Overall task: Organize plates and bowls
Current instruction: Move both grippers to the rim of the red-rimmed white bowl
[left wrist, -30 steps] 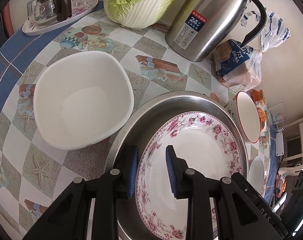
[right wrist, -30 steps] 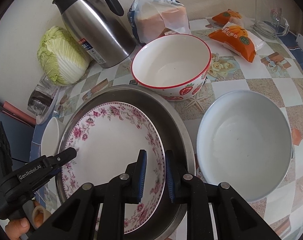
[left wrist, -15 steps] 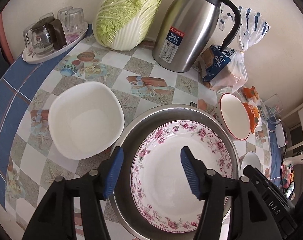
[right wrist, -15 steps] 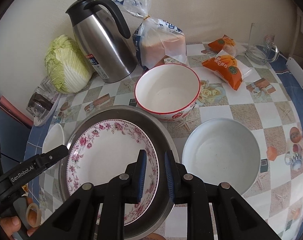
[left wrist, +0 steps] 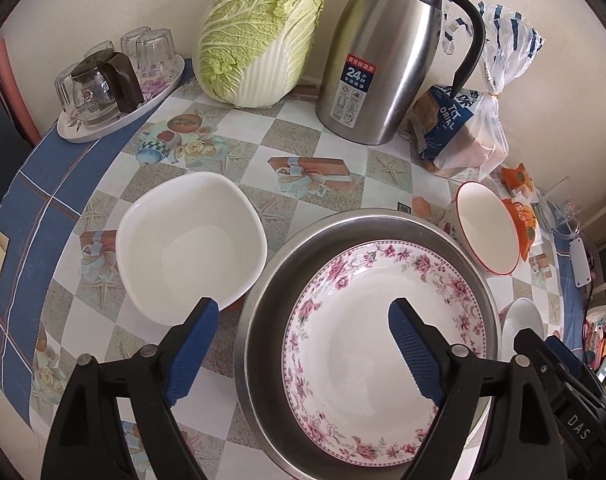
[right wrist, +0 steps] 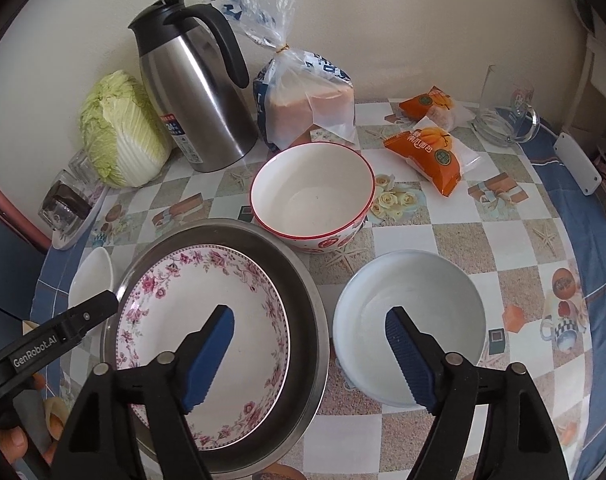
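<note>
A pink-flowered plate [left wrist: 367, 344] lies inside a wide steel basin [left wrist: 275, 264]; both also show in the right wrist view, the plate [right wrist: 183, 308] and the basin [right wrist: 307, 320]. A white squarish bowl [left wrist: 191, 244] sits left of the basin. A red-rimmed strawberry bowl [right wrist: 311, 196] stands behind the basin, and a pale blue bowl [right wrist: 415, 312] to its right. My left gripper [left wrist: 299, 344] is open and empty above the basin's left rim. My right gripper [right wrist: 309, 344] is open and empty above the gap between basin and blue bowl.
At the back stand a steel thermos jug [left wrist: 387, 52], a napa cabbage [left wrist: 259, 36], a bagged bread loaf [right wrist: 303, 96] and a tray of glasses [left wrist: 115, 84]. Orange snack packs [right wrist: 427, 148] and a glass jug [right wrist: 507, 116] lie at the far right.
Both grippers have opened wide and pulled back and up from the plate, which stays in the basin. The right one was shut until half a second ago.
</note>
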Demonstrator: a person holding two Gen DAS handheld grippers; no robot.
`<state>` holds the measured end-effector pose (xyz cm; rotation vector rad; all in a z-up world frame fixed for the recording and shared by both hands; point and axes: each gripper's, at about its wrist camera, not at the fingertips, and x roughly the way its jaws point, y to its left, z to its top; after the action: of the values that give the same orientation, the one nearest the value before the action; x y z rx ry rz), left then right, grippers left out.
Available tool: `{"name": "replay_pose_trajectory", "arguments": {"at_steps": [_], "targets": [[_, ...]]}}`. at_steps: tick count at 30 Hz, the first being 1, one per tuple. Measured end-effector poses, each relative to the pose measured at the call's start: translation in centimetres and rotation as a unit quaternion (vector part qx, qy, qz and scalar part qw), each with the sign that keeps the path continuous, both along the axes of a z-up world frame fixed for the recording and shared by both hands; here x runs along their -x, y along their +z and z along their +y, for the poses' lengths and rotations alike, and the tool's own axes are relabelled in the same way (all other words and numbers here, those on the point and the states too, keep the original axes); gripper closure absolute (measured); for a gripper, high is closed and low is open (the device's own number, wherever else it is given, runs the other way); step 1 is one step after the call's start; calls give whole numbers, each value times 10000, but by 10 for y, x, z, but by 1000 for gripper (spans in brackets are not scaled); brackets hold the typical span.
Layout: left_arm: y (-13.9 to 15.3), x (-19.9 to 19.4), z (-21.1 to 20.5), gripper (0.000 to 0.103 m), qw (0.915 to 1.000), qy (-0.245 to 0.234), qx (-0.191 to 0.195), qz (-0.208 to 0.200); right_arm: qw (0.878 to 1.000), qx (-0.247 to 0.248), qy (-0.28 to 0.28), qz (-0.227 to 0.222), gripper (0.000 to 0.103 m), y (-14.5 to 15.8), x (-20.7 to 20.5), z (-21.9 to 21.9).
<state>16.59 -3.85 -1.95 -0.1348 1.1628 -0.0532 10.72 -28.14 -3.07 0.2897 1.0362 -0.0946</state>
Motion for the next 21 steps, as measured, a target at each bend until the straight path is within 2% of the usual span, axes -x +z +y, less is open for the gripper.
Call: {"name": "replay_pose_trajectory", "arguments": {"at_steps": [10,21], "targets": [[-3,0,-2,12,9998,85,-136,-85,10000,-56,3,27,5,-4,-1,-3],[-6,0,-7,12,9996,60,-279,-84,9998,-176,-8,70,0,-13,-4,-8]]}}
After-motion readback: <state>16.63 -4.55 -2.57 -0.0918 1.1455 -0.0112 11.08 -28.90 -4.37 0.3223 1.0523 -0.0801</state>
